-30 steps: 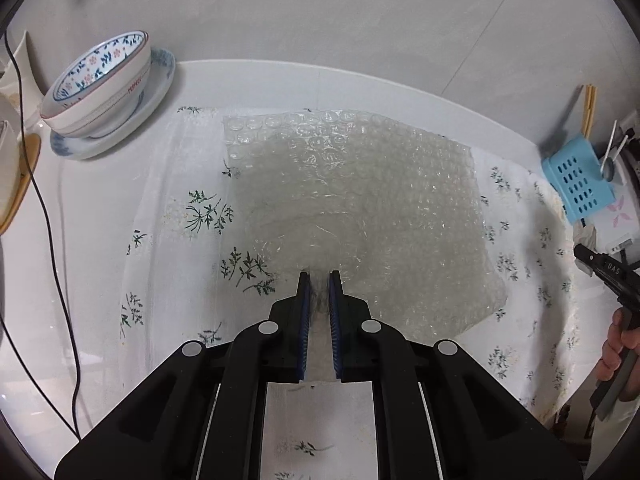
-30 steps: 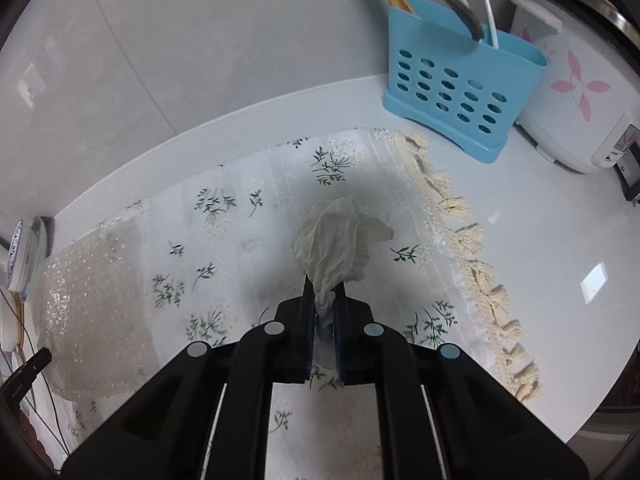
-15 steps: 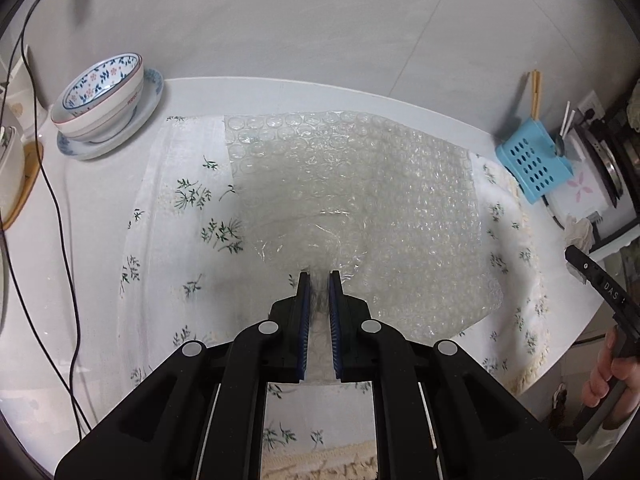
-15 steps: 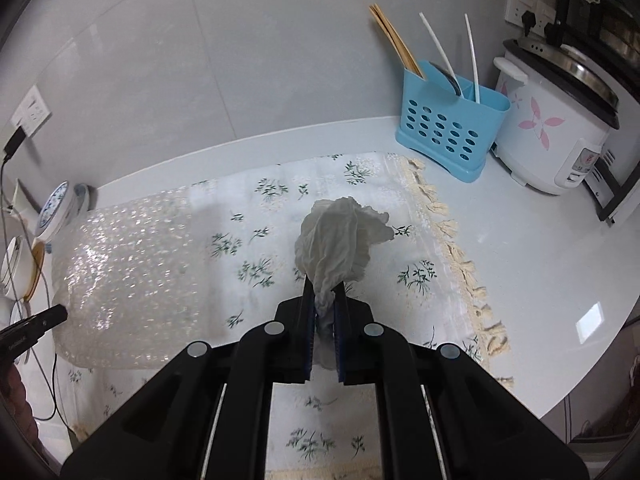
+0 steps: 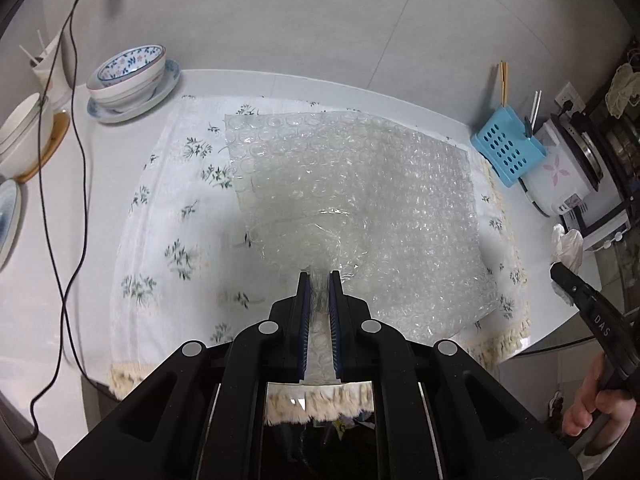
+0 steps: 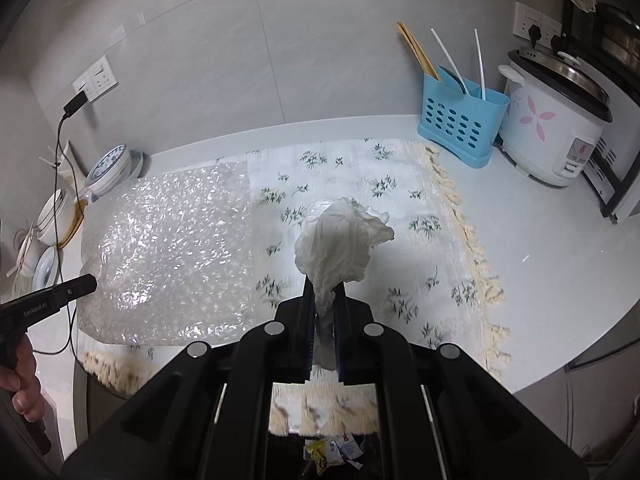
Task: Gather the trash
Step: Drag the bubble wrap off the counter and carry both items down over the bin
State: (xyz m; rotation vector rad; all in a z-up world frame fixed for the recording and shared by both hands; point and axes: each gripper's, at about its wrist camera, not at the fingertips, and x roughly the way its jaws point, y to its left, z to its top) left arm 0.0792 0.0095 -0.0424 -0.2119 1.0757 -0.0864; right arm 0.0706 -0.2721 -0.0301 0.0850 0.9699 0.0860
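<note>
You are clenching the left tool (image 5: 319,280) on a gathered corner of the bubble wrap (image 5: 360,200), and the rest of the sheet is hanging and spreading forward of the tips, over the floral cloth (image 5: 160,216) toward the far edge of the surface (image 5: 40,264). You are clenching the right tool (image 6: 323,286) on the crumpled tissue (image 6: 340,236), whose bunched top is standing up past the tips while its tail is trailing down between the pads.

What the coming move seems to be turning on is below you: just past the near edge of the surface, under the cloth's fringe, a dark opening with wrappers in it (image 6: 336,452) is showing in the right wrist view, probably a bin, though its rim is hidden. It is lying down and toward you from both tools, and the right one appears to be nearer to it. The tissue is compact and should be dropping cleanly; the bubble wrap is broad, so its far end may be dragging across the cloth or catching on the near edge.

At the right end of the surface a blue utensil caddy (image 6: 460,128) and a rice cooker (image 6: 556,124) are standing well apart from both loads. At the left end stacked bowls (image 5: 128,76) and a black cable (image 5: 80,184) are lying beside the cloth, with the cable closest to the sheet's path.
</note>
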